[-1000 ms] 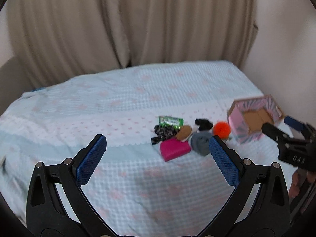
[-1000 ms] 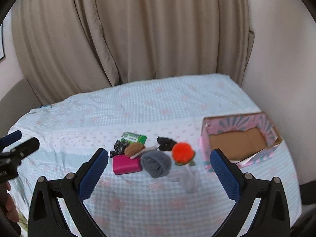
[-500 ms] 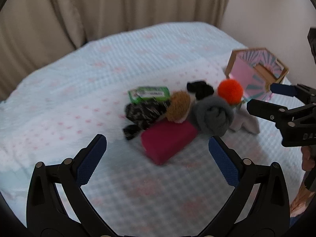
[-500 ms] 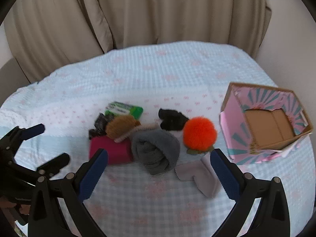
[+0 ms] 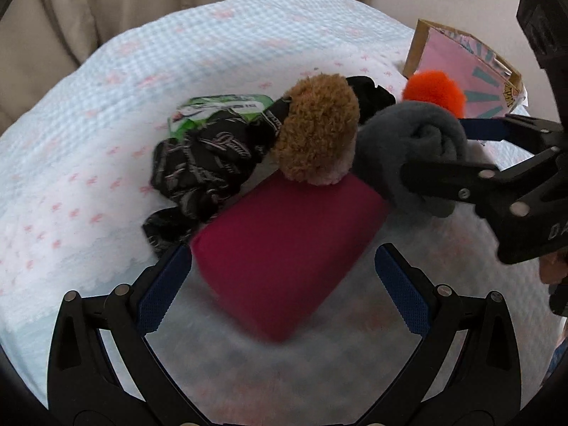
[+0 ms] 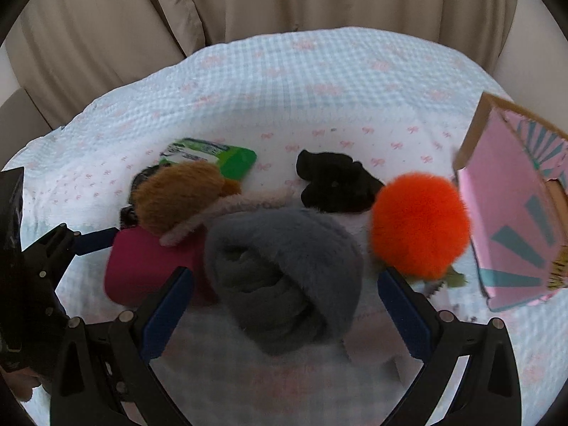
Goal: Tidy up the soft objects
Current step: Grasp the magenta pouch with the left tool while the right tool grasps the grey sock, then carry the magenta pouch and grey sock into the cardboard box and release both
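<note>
My left gripper gaped around the magenta cushion on the bed; right gripper, also spread, framed the grey roll. Both probably squashy, light; I'd pinch mid-body.

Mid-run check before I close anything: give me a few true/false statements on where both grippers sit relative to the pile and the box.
1. The left gripper is open, fingers either side of the magenta block. True.
2. The right gripper is shut on the orange pom-pom. False: it is open around the grey rolled cloth.
3. The orange pom-pom lies inside the pink box. False: it lies on the bedspread beside the box.
4. The brown fuzzy item rests against the magenta block. True.
</note>
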Available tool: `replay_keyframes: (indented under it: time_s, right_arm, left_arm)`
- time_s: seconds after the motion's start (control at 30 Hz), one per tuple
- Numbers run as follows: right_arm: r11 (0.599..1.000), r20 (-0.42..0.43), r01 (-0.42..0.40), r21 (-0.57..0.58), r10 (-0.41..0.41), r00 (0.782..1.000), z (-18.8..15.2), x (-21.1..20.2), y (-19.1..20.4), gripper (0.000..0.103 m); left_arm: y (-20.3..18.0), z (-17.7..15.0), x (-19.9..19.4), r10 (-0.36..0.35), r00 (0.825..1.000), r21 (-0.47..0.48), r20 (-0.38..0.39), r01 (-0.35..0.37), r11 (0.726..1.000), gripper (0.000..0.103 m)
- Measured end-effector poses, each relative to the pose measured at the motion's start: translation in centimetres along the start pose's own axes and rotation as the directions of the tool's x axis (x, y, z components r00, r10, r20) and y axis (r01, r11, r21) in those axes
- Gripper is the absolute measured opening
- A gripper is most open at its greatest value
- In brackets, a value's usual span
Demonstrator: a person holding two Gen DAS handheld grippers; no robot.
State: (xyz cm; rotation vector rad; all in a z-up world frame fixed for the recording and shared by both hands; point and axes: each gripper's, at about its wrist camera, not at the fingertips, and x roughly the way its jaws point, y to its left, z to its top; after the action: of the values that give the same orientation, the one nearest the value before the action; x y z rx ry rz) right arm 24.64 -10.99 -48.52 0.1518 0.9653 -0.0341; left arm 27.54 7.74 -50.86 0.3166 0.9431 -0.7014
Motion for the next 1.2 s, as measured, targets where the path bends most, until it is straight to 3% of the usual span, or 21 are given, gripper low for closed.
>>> replay_keyframes:
  time_s: [0.13, 0.2, 0.37, 0.6, 0.83, 1.0, 1.2]
  right_arm:
    - [1.0, 0.002, -0.006, 0.002, 0.006, 1.0, 0.3, 1.4, -0.2, 0.101]
    - [1.0, -0.008, -0.018, -0.003, 0.018, 1.0, 0.6, 1.9, -0.2, 0.093]
    - [1.0, -0.028, -0.028, 0.008, 0.028, 0.999, 0.9, 2.8, -0.4, 0.074]
    - [0.999, -0.021, -0.023, -0.025, 0.022, 1.0, 0.9, 2.6, 0.1, 0.05]
    - [1.0, -0.009, -0.025, -0.008, 0.024, 1.0, 1.1, 1.3, 0.0, 0.044]
    - [1.0, 0.007, -0.021, 0.007, 0.021, 1.0, 1.1, -1.1, 0.2, 0.044]
    - [1.0, 0.035, -0.012, 0.028, 0.011, 0.999, 2.1, -6.0, 0.5, 0.044]
  left_arm:
    - [0.0, 0.7, 1.0, -0.03, 1.0, -0.009, 0.003, 0.03, 1.0, 0.101]
    - [0.0, 1.0, 1.3, -0.042, 0.999, -0.009, 0.001, 0.042, 0.999, 0.099]
    - [0.0, 1.0, 1.2, -0.03, 1.0, -0.011, -0.007, 0.03, 0.999, 0.077]
    - [-0.1, 0.6, 0.3, -0.007, 1.0, -0.022, -0.004, 0.007, 1.0, 0.057]
    - [0.2, 0.3, -1.6, -0.004, 1.0, -0.048, 0.0, 0.004, 0.999, 0.046]
    - [0.0, 0.1, -3.9, 0.002, 1.0, -0.05, -0.015, -0.003, 0.999, 0.046]
    - [0.0, 1.1, -9.6, 0.012, 1.0, -0.101, -0.005, -0.013, 0.995, 0.046]
